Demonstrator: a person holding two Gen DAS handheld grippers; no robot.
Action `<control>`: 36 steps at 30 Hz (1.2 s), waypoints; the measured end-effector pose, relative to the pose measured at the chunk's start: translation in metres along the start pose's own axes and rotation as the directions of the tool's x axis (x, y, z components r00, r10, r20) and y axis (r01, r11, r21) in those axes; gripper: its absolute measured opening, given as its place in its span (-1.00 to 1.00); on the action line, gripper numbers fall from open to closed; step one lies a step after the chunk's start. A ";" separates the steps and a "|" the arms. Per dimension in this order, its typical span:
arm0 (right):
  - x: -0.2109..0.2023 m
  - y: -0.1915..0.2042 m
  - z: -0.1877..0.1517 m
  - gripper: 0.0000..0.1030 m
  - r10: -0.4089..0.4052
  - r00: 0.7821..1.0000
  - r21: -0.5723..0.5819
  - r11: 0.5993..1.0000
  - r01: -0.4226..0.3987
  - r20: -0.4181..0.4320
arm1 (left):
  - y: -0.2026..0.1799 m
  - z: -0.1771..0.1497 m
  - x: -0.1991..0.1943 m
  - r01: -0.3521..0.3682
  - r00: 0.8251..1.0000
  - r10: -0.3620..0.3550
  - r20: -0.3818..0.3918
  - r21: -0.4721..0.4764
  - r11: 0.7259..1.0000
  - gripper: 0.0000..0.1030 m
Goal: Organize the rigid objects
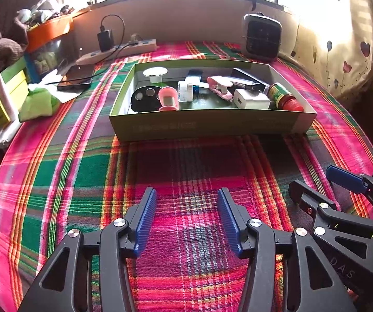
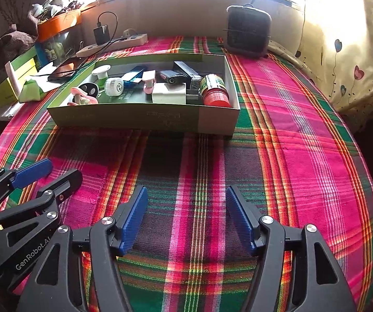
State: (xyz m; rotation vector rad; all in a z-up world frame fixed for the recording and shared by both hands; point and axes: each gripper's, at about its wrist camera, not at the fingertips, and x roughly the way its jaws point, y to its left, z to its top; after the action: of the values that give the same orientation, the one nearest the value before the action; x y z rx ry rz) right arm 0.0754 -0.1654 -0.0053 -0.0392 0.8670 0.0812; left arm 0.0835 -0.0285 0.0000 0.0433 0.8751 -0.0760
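Box: a shallow green cardboard tray (image 1: 207, 126) sits across the middle of both frames on a plaid bedspread (image 1: 82, 176); all the small items I can see are already inside it
Contents: red-capped bottle (image 1: 285, 97) lying on its side at the right end, white charger block (image 1: 251, 99) beside it, pink clip (image 1: 220, 84) near the centre, pink spool (image 1: 168, 98) and black oval piece (image 1: 145, 98) at the left end
Handling: these look light and stiff; the bottle would likely roll and its smooth wall may slip, so I'd take it across the ribbed cap; the charger offers flat faces; the clip seems thin and awkward, best pinched across its body
Left hand-held gripper (image 1: 186, 221): jaws spread wide, nothing between them, low in the frame over bare cloth
Right hand-held gripper (image 2: 186, 219): likewise wide and empty, bottom centre of its view, close alongside the left one
Relation: the box lies straight ahead of both, well apart, a bare stretch of bedspread between
Background: fan heater (image 1: 262, 36) upper right, power strip (image 1: 119, 50) upper left
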 end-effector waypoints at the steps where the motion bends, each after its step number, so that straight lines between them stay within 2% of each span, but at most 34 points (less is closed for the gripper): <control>1: 0.000 0.000 0.000 0.23 0.000 1.000 0.000 1.000 0.000 0.000 | 0.000 0.000 0.000 0.001 1.000 -0.001 0.000 -0.001 1.000 -0.06; 36: 0.000 0.000 0.000 0.26 0.001 1.000 0.000 1.000 -0.001 0.000 | 0.000 0.000 0.000 0.000 1.000 0.000 0.000 0.000 1.000 -0.06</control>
State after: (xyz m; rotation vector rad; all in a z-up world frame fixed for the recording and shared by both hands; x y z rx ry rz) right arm 0.0755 -0.1650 -0.0057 -0.0385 0.8670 0.0818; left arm 0.0836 -0.0288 -0.0002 0.0428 0.8748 -0.0761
